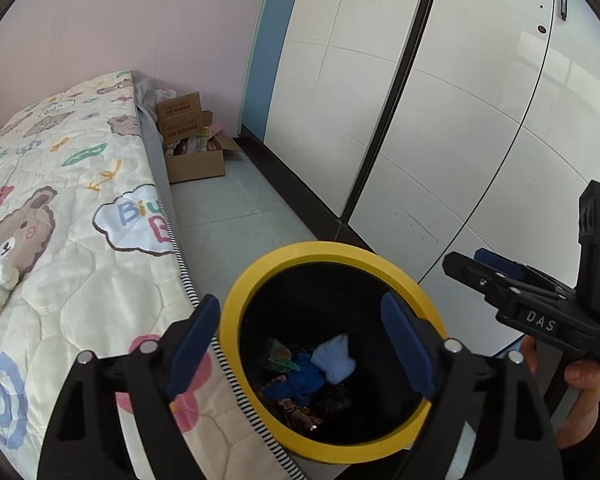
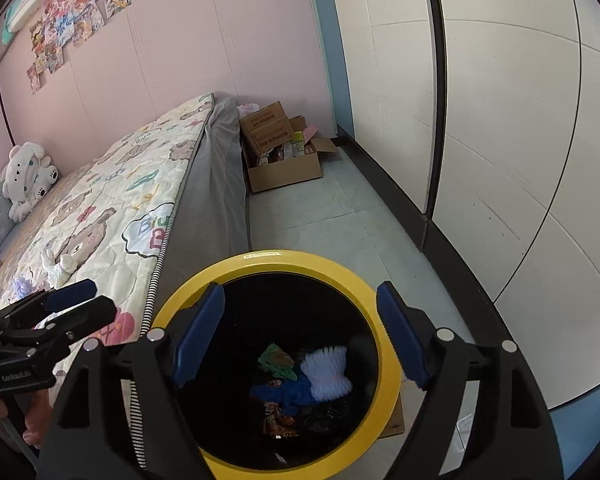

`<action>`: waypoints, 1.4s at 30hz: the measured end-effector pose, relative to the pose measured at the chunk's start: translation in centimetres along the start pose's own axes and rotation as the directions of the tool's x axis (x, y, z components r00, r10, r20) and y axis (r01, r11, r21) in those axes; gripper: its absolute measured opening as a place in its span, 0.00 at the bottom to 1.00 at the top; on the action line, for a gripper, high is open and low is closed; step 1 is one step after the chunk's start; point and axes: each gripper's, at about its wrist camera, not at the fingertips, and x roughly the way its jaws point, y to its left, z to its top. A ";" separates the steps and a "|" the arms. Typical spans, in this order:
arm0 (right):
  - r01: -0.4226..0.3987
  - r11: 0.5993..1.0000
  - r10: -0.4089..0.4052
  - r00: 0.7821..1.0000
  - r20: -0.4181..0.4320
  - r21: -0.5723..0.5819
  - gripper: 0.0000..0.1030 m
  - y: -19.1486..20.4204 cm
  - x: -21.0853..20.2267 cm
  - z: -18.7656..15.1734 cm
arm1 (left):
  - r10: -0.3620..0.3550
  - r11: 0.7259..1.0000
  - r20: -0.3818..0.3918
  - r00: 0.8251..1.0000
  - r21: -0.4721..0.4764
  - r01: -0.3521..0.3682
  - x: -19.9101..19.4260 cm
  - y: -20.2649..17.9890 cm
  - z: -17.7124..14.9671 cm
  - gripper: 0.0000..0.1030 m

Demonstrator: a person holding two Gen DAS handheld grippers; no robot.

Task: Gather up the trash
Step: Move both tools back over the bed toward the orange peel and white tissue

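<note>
Both claws hang over the yellow-rimmed trash bin (image 1: 328, 254), which stands on the floor (image 1: 236, 216) right against the side of the bed (image 1: 80, 184). The left claw (image 1: 300, 344) is spread wide with nothing between its blue pads, and the right claw (image 2: 300, 336) is just as wide and just as empty. Seen from the left wrist, the right claw (image 1: 472, 264) shows side-on, and there the gap cannot be read.

Down in the dark of the bin lies the collected trash: a white crumpled tissue (image 2: 326, 374), a blue scrap (image 2: 288, 392), a green wrapper (image 2: 276, 360) and a printed snack packet (image 2: 280, 424). All of it looks light, soft and crushable, so none should need much squeeze.

More seems to wait on the bed: a wad of white tissue (image 1: 0, 284) lies on the bear-print quilt (image 1: 100, 288) near its edge. It should weigh next to nothing and collapse under the pads, so a pinch across the thickest bunch, closing fully, looks the safest hold; a grip on a loose corner could tear or slip. The quilt beneath is soft too, so the pads could snag the cover if they dip too deep
</note>
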 end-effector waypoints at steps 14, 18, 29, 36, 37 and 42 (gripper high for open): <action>-0.123 0.975 0.143 0.985 0.099 -0.185 0.92 12.3 -1.5 1.9 | 0.301 0.952 0.122 0.946 -0.094 -0.290 -9.6 11.2 -0.8 0.92; -0.181 0.956 0.204 0.976 0.079 -0.230 0.92 17.3 -0.2 2.5 | 0.383 0.917 0.122 0.916 -0.173 -0.360 -12.7 16.2 -1.8 0.92; -0.352 0.858 0.369 0.929 -0.029 -0.374 0.93 32.3 4.3 2.3 | 0.590 0.762 0.047 0.806 -0.363 -0.536 -19.5 29.3 -6.7 0.92; -0.407 0.790 0.407 0.908 -0.105 -0.458 0.92 41.4 8.6 1.6 | 0.626 0.707 -0.029 0.780 -0.402 -0.582 -20.7 34.8 -9.6 0.92; -0.420 0.779 0.413 0.902 -0.123 -0.466 0.92 42.7 9.4 1.5 | 0.628 0.704 -0.038 0.778 -0.399 -0.588 -20.7 35.2 -9.9 0.92; -0.424 0.740 0.395 0.902 -0.172 -0.523 0.92 48.2 13.0 0.5 | 0.604 0.706 -0.074 0.793 -0.411 -0.576 -19.9 37.3 -11.0 0.92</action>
